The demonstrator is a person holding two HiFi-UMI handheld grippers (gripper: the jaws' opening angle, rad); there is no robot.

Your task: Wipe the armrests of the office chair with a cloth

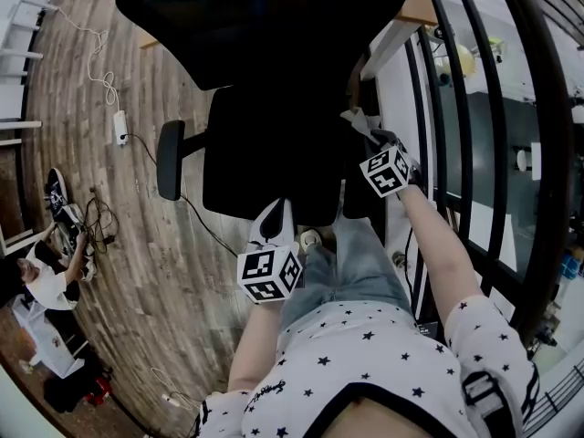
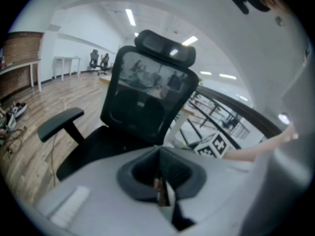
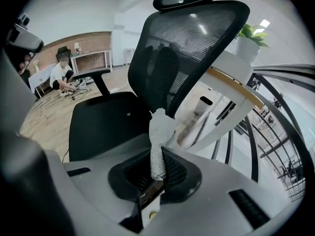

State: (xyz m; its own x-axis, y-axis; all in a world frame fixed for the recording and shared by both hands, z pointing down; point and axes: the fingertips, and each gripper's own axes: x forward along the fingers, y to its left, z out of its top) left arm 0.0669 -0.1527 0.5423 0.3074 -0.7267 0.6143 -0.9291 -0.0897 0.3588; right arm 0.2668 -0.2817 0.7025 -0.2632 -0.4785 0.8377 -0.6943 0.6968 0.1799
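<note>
Cloth [image 3: 160,128] clamped in right tool [image 3: 158,156]; left tool [image 2: 160,154] closed, empty.

left gripper [image 1: 274,219]: fingers together, empty | right gripper [image 1: 372,138]: fingers clamped on cloth [image 3: 160,132], arm outstretched

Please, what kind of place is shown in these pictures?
Probably an open-plan office: a mesh office chair, white desks in the background, and ceiling strip lights over a wood-look floor.

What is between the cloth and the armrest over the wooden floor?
The black seat lies between the cloth and that armrest. The head view shows it best.
</note>
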